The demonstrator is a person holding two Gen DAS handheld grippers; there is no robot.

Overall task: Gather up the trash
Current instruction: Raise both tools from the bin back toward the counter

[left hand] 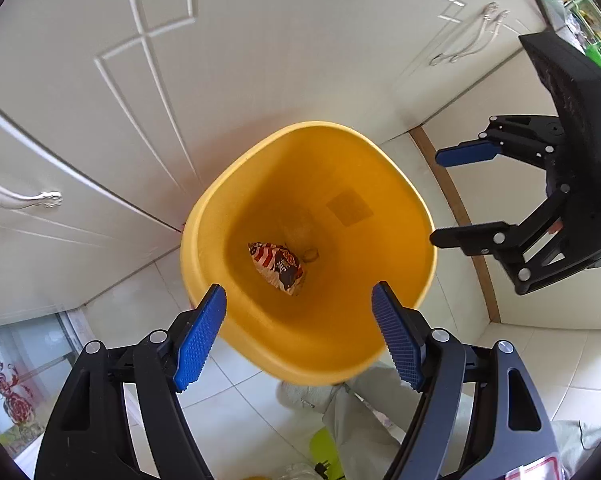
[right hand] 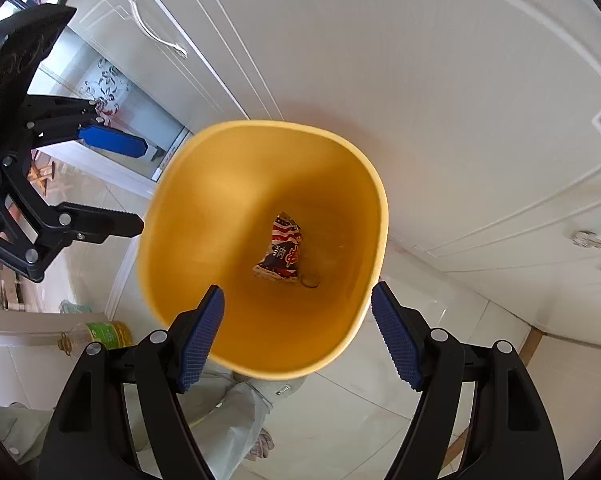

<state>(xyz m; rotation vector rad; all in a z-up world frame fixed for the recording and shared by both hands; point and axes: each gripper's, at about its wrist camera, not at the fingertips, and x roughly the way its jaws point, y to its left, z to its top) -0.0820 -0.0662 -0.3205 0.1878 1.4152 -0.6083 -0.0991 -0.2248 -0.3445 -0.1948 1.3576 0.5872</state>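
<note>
Black grippers (left hand: 298, 332), blue ribbed pads (left hand: 200, 338).

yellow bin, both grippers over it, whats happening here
A person is collecting trash with a gripper in each hand. Both the left gripper and the right gripper hang over the open yellow bin, pointing down into it, jaws open with nothing between them. A crumpled snack wrapper already lies at the bottom of the bin, beside a small round thing too unclear to name.
</note>
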